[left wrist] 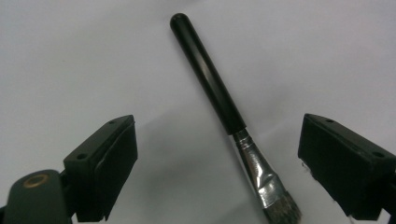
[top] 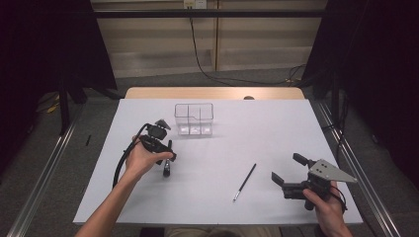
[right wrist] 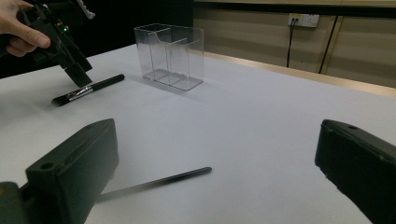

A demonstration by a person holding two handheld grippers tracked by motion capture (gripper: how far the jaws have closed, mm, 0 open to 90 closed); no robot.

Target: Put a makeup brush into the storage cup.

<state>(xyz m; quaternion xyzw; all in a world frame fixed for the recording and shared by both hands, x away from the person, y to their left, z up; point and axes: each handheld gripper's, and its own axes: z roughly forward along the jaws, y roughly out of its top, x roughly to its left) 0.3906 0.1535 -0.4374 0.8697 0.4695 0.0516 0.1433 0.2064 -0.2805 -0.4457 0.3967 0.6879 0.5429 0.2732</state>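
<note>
A flat paintbrush [left wrist: 210, 79] with a black handle and metal ferrule lies on the white table sheet. My left gripper [left wrist: 217, 140] points down over it, jaws wide apart on either side of the ferrule and touching nothing. From the right gripper view, the same paintbrush [right wrist: 88, 89] lies just under the left gripper [right wrist: 77, 70]. In the high view the left gripper [top: 167, 165] hovers left of centre. My right gripper [top: 285, 167] rests low at the right, open and empty. A thin black brush [top: 245, 182] lies between the two hands, close before the right gripper [right wrist: 219, 140].
A clear plastic organiser [top: 194, 119] with several compartments stands upright at the back centre of the white sheet [top: 247, 133], seemingly with nothing in it. The wooden table edge [top: 212, 93] runs behind it. A black cable trails from the left gripper toward the near left.
</note>
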